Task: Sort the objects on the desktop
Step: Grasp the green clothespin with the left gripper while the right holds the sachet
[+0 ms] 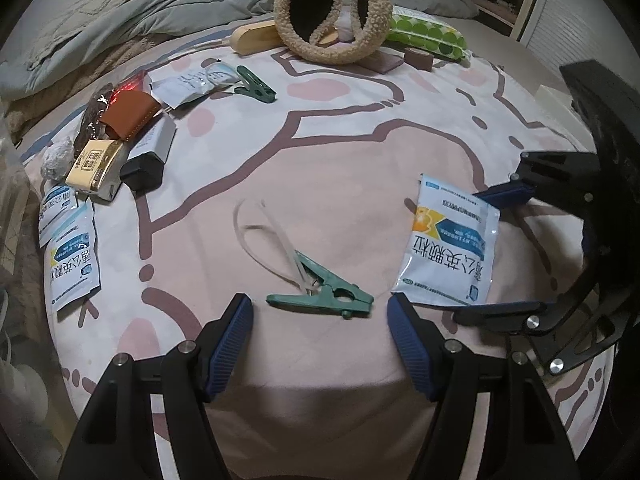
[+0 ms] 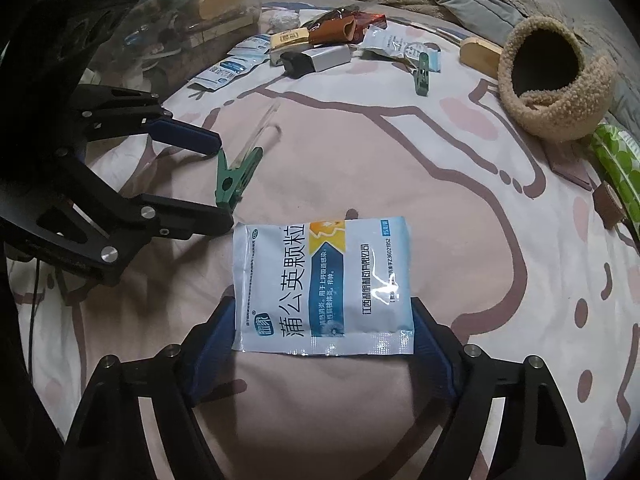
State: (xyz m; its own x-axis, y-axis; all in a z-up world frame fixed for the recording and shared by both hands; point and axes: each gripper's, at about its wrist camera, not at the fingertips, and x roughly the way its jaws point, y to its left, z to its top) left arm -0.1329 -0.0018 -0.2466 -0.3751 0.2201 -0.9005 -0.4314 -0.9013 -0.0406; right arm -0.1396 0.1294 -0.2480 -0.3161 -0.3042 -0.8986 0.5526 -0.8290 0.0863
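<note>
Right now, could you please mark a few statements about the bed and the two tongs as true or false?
1. A medicine sachet lies between the fingers of the right tongs. True.
2. The left tongs are clamped on the nearer green clip. False: the clip lies on the sheet between open fingers, untouched.
3. A pale strip is caught in that clip. True.
4. The fuzzy beige earmuffs sit right beside the sachet. False: they are at the far side of the bed, well apart.
5. Only one green clip is on the bed. False: a second green clip lies farther back, near other sachets.
</note>
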